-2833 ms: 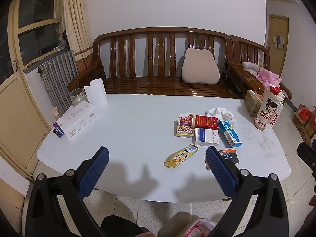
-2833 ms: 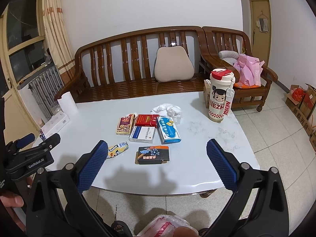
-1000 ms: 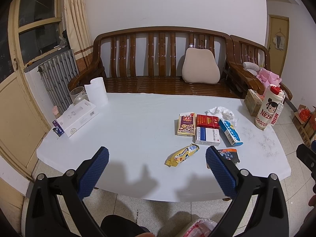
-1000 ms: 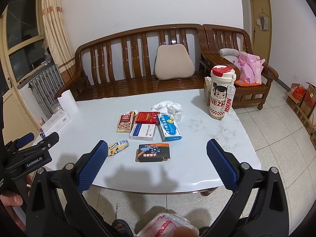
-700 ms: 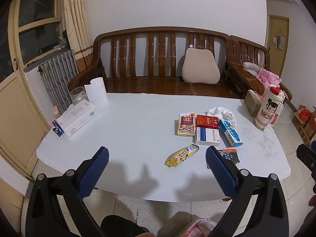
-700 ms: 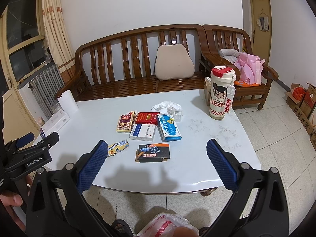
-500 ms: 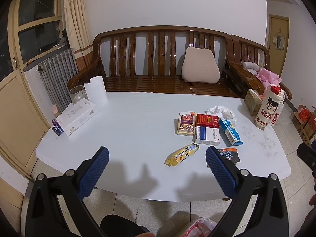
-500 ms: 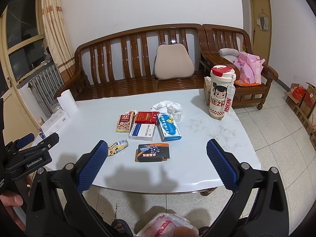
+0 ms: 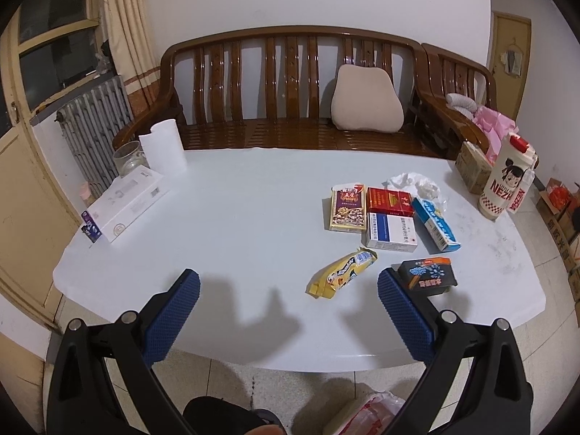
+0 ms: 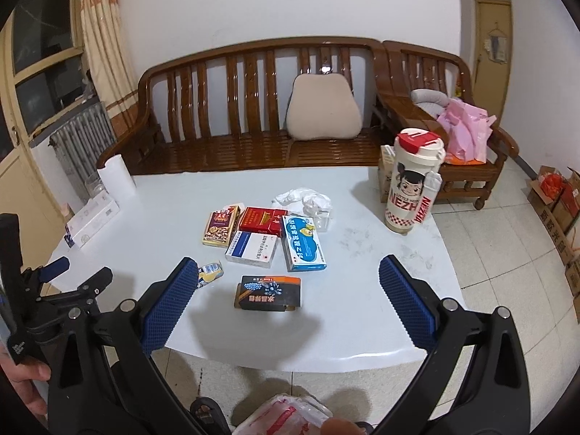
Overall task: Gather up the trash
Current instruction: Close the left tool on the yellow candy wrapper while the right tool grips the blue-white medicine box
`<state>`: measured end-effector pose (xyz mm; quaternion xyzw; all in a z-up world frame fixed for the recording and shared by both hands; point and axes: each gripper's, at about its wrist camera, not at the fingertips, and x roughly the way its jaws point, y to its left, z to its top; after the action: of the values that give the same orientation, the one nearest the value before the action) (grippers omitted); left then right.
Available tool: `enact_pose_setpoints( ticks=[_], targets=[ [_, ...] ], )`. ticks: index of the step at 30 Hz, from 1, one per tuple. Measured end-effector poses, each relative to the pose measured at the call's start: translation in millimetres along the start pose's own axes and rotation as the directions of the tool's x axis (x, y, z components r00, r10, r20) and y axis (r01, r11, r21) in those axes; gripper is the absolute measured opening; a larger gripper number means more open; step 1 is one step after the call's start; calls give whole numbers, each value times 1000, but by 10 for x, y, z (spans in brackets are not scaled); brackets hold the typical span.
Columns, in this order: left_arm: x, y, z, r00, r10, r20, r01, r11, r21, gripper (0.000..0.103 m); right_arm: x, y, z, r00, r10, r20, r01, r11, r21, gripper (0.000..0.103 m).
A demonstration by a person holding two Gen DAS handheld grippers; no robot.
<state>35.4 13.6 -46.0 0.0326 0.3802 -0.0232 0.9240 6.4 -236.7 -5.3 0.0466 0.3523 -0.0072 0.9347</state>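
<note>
Both grippers slightly nearer; black box (image 10: 270, 293) between right jaws.

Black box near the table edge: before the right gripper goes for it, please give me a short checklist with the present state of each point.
1. Right gripper open: ok.
2. Black box lies between the gripper's two fingers in the right wrist view: ok.
3. Box apart from the blue box: ok.
4. Left gripper open and empty: ok.
5. Bag below is open: cannot tell.

Left tongs (image 9: 288, 313) spread wide, empty, held level; right tongs (image 10: 288, 311) likewise.
</note>
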Motion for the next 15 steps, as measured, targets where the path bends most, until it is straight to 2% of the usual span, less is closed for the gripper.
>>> enact_pose_setpoints(
  ticks=[7, 15],
  targets=[
    [311, -101, 64, 999, -29, -26, 30, 999, 41, 96, 360, -78, 262, 998, 28, -54, -30, 999, -33, 98],
    [754, -255, 99, 995, -77, -67, 83, 992, 93, 96, 1023, -194, 460, 977, 79, -198, -86, 996, -24, 98]
  ],
)
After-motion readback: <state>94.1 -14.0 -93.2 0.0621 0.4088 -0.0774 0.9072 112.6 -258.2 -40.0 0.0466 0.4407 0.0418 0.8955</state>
